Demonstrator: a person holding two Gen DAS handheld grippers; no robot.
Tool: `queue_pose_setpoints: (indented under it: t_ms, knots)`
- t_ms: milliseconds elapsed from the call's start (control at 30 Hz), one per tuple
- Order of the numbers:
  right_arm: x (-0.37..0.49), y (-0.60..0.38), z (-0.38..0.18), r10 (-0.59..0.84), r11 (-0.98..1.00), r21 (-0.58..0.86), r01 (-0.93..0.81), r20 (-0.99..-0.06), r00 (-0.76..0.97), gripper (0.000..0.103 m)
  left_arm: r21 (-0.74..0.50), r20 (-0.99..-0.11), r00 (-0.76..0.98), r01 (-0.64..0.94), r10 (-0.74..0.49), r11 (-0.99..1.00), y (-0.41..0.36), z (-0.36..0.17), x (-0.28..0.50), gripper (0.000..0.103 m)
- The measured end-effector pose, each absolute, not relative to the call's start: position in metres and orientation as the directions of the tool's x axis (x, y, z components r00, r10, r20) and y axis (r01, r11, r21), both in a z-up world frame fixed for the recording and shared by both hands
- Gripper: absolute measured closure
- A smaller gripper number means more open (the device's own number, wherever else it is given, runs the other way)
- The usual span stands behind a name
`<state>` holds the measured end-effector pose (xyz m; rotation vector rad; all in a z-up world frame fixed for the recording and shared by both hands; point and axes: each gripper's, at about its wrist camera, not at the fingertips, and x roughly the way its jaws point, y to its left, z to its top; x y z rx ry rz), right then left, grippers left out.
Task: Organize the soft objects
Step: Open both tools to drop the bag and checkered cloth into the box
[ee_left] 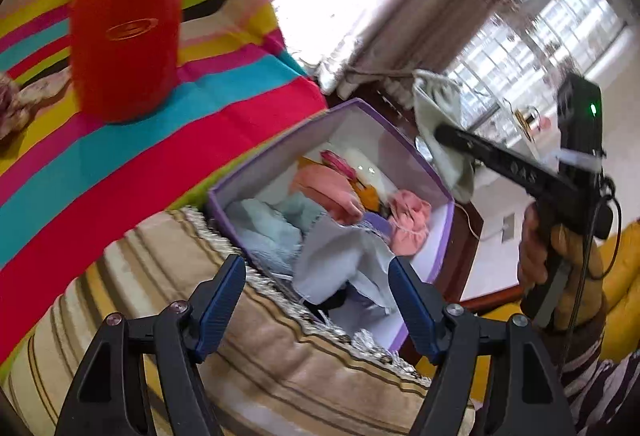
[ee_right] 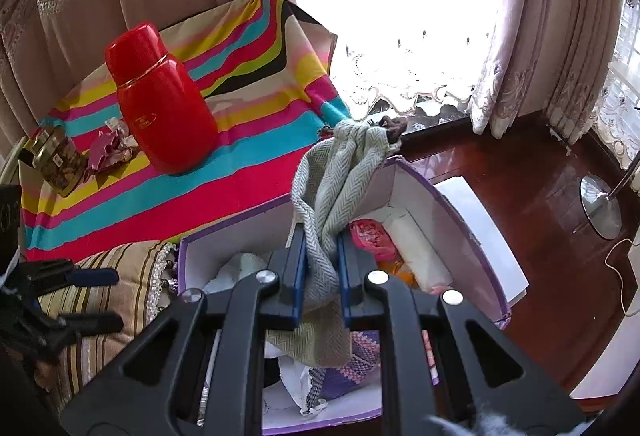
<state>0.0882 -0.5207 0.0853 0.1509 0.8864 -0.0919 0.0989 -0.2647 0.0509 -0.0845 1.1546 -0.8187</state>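
Herringbone-weave cloth (ee_right: 320, 236) bunches in right claw (ee_right: 322, 260) above purple-edged box (ee_right: 460, 203).

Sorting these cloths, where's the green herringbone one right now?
In the right wrist view the green herringbone cloth hangs pinched in the right gripper, above the purple box.

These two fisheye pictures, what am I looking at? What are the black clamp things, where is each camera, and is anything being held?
A person holds a two-finger gripper in each hand; a camera on each looks along its fingers. In the left wrist view, the left gripper is open and empty above a purple box of soft clothes. In the right wrist view, the right gripper is shut on a grey-green herringbone cloth over the same box. Beside it, a red flask stands on a striped tablecloth.
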Motion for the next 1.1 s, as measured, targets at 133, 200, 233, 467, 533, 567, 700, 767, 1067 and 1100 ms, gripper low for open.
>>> queue_pose_setpoints:
  t_ms: [133,200,233,467,533,567,700,767,1067,1100]
  knots:
    - [0.093,-0.515,0.08,-0.009,0.986,0.095,0.135,-0.786,0.619,0.086,-0.478,-0.769,0.164,0.494,-0.618,0.726,-0.254,0.048,0.106,0.028]
    - [0.096,-0.512,0.077,-0.002,0.986,0.1,0.133,-0.791,0.611,0.086,-0.484,-0.766,0.169,0.485,-0.621,0.729,-0.251,0.048,0.107,0.028]
    - [0.098,-0.511,0.075,0.003,0.986,0.104,0.132,-0.795,0.607,0.086,-0.486,-0.765,0.171,0.481,-0.621,0.73,-0.249,0.048,0.108,0.028]
    - [0.113,-0.507,0.066,0.02,0.983,0.124,0.138,-0.807,0.59,0.082,-0.497,-0.76,0.177,0.463,-0.626,0.734,-0.245,0.044,0.111,0.028]
    - [0.118,-0.505,0.062,0.039,0.981,0.144,0.131,-0.807,0.589,0.08,-0.501,-0.758,0.178,0.456,-0.628,0.735,-0.245,0.043,0.112,0.028]
    - [0.121,-0.504,0.06,0.049,0.98,0.153,0.128,-0.809,0.586,0.079,-0.504,-0.757,0.178,0.454,-0.629,0.735,-0.244,0.043,0.113,0.028]
    - [0.13,-0.495,0.052,0.069,0.98,0.163,0.117,-0.82,0.568,0.079,-0.52,-0.751,0.179,0.433,-0.636,0.736,-0.238,0.04,0.118,0.028]
    - [0.133,-0.491,0.049,0.071,0.98,0.162,0.115,-0.826,0.559,0.077,-0.528,-0.749,0.178,0.42,-0.638,0.738,-0.235,0.038,0.12,0.028]
    - [0.142,-0.488,0.038,0.051,0.981,0.141,0.136,-0.854,0.517,0.056,-0.553,-0.736,0.189,0.386,-0.65,0.739,-0.218,0.033,0.131,0.028]
    - [0.144,-0.485,0.037,0.055,0.982,0.14,0.129,-0.857,0.513,0.055,-0.551,-0.736,0.197,0.383,-0.648,0.742,-0.215,0.034,0.132,0.028]
